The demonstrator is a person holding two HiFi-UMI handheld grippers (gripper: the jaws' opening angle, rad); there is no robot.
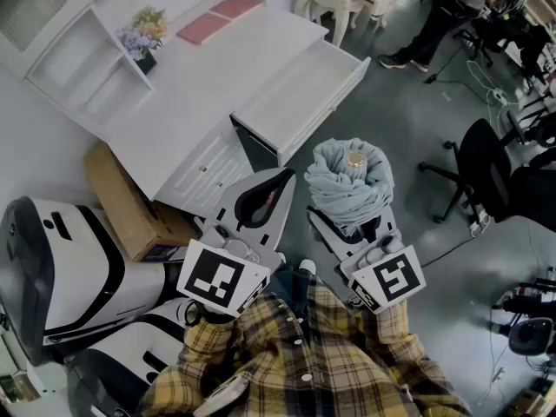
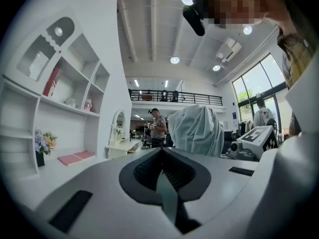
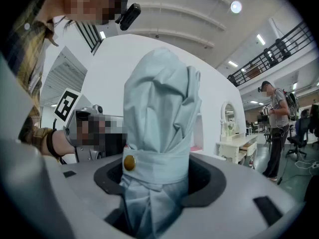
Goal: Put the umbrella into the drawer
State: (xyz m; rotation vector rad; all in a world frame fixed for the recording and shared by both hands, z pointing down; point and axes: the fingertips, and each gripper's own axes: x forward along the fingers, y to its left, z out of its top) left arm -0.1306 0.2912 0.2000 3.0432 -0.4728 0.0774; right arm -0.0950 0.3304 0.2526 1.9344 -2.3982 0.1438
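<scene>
box: I see a brown cardboard box (image 1: pixel 122 200) on the floor, against the desk's left end.
desk: white desk (image 1: pixel 195 89) with shelves; flowers (image 1: pixel 144 33) and pink books (image 1: pixel 217 17) on top.
drawer: white drawer (image 1: pixel 295 94) pulled out open from the desk front.
left gripper: my left gripper (image 1: pixel 284 176) (image 2: pixel 160 151) sits just below the drawer in the head view; tongs pinched together, tips meeting, nothing in them.
umbrella: pale blue folded umbrella (image 1: pixel 352 181) (image 3: pixel 159 128), strap with a gold snap wrapped round it; it stands up in my right tongs, over the grey floor, near the drawer but outside it.
right gripper: my right gripper (image 1: pixel 354 226) (image 3: pixel 157 183) is clamped on the umbrella's lower end.
chair: black office chair (image 1: pixel 486 168) at far right, well apart.
</scene>
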